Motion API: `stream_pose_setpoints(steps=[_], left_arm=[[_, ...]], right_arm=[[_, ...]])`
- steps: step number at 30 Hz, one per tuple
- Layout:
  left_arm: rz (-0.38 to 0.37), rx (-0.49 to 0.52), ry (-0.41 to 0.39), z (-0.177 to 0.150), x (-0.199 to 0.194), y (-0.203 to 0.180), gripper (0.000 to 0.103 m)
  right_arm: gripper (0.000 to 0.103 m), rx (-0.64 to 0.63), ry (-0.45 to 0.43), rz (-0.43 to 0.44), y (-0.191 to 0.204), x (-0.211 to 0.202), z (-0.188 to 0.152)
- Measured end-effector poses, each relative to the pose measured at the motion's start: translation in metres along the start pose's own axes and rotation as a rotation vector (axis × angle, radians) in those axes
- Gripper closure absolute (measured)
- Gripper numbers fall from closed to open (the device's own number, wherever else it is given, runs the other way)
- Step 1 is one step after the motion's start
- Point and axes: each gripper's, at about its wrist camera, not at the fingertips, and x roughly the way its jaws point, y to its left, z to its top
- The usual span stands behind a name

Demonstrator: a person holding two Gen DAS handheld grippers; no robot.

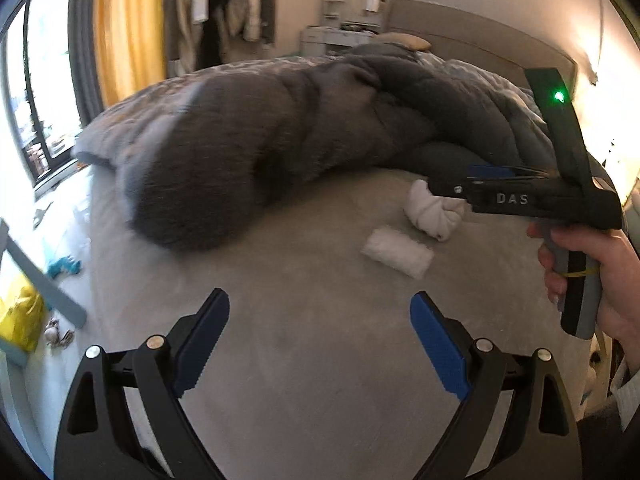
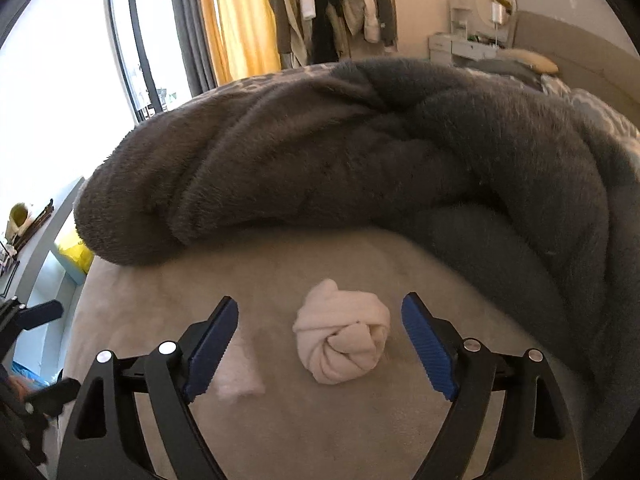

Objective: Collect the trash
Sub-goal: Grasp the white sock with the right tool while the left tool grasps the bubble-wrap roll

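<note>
- Left wrist view: our left gripper (image 1: 319, 344) hangs with its jaws spread wide over the bare bed sheet (image 1: 304, 360), gripping nothing. Ahead lie a flat white wad (image 1: 398, 251) and, just beyond it, a balled white cloth (image 1: 434, 212); our right gripper (image 1: 444, 190) reaches right over that ball.
- Right wrist view: the balled white cloth (image 2: 343, 332) sits on the sheet between the released blue pads (image 2: 428, 350), apart from both. The wad by the left pad is blurred, perhaps tissue.
- We judge the pickup is just beginning; next we lower, centre the ball, and close gently, clear of the grey blanket (image 2: 340, 152).
</note>
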Motion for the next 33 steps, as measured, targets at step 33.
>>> stream_pose_setpoints(steps=[33], left_arm=[[-0.154, 0.152, 0.122, 0.025, 0.123, -0.059, 0.024]], right_arm=[[0.057, 0.089, 0.050, 0.080, -0.045, 0.013, -0.019]])
